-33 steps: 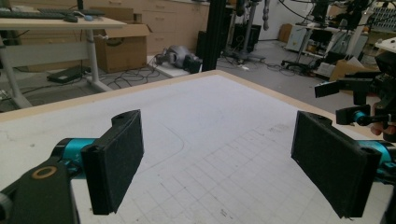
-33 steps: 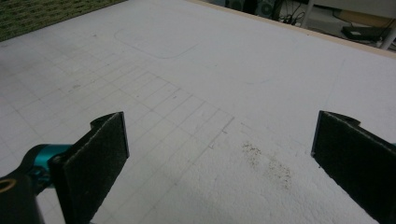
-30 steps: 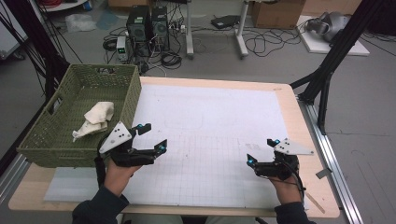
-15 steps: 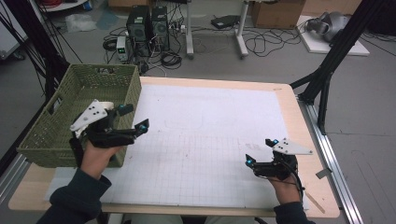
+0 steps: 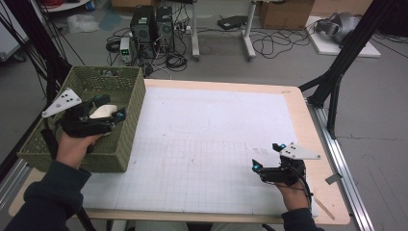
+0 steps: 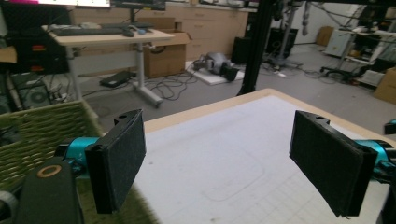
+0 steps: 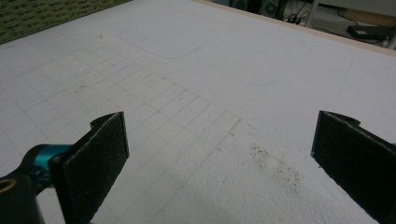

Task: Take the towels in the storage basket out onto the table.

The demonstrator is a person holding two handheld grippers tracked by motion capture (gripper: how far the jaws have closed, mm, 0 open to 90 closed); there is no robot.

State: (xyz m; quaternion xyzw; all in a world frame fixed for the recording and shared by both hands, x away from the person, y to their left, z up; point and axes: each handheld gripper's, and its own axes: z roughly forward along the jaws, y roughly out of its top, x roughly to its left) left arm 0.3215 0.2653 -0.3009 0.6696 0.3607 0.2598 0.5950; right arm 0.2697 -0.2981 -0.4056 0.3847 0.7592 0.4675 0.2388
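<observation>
A green woven basket (image 5: 122, 144) stands on the table's left side. Inside it lies a cream-white lumpy object (image 5: 103, 111), partly hidden by my left gripper (image 5: 111, 108), which hovers over the basket interior with its jaws apart. In the left gripper view the left gripper (image 6: 219, 140) is open with nothing between its pads, and the basket rim (image 6: 42, 126) shows at the left. My right gripper (image 5: 267, 156) rests low over the white gridded mat (image 5: 207, 139) near the front right. It (image 7: 219, 130) is open and holds nothing.
The wooden table edge (image 5: 312, 144) runs along the right of the mat. Behind the table, computer towers (image 5: 151, 24), cables and desk legs sit on the floor. A black frame post (image 5: 337, 77) stands at the back right corner.
My left gripper has moved left and away from the mat's front to a spot over the basket, above the white object. The right gripper has stayed put.
</observation>
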